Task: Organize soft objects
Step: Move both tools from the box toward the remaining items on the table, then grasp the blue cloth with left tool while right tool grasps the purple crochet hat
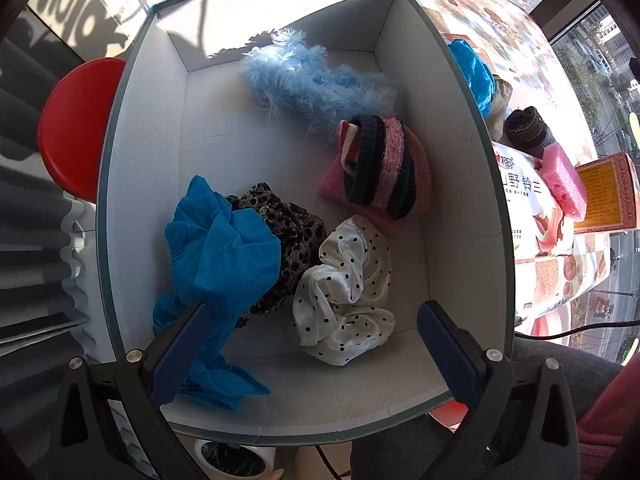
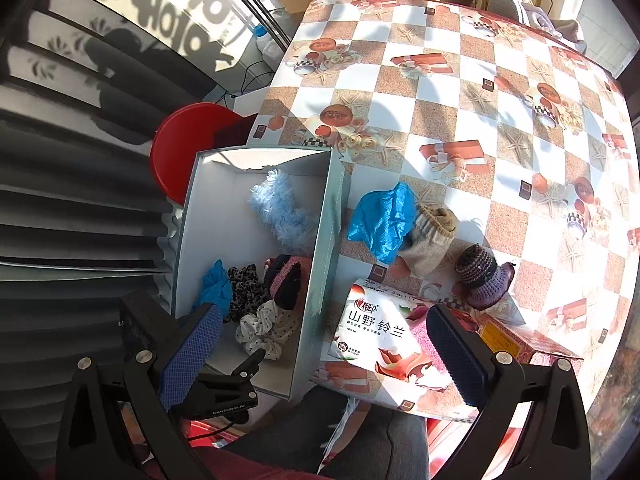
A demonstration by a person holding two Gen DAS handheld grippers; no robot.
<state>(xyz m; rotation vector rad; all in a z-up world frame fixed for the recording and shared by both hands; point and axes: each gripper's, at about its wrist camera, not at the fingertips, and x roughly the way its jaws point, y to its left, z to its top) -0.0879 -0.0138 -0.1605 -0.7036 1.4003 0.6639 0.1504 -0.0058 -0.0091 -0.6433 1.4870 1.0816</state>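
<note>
A white box [image 1: 148,200] holds a fluffy light-blue piece [image 1: 304,80], a pink-and-black striped knit [image 1: 384,168], a leopard scrunchie [image 1: 296,232], a blue cloth [image 1: 224,256] and a white dotted scrunchie [image 1: 344,292]. My left gripper [image 1: 316,344] hangs open over the box's near end, and the blue cloth lies against its left finger [image 1: 180,352]. My right gripper [image 2: 326,344] stands open above the box's right wall [image 2: 328,240] and a tissue pack [image 2: 380,340]. On the table lie another blue cloth [image 2: 380,220], a beige sock [image 2: 428,240] and a purple knit hat [image 2: 480,276].
The checked tablecloth [image 2: 440,92] stretches far and right. A pink sponge [image 1: 564,184] and an orange carton [image 1: 608,192] sit by the tissue pack. A red stool [image 2: 188,140] stands beyond the box's left side. A person's lap [image 2: 360,440] is at the near edge.
</note>
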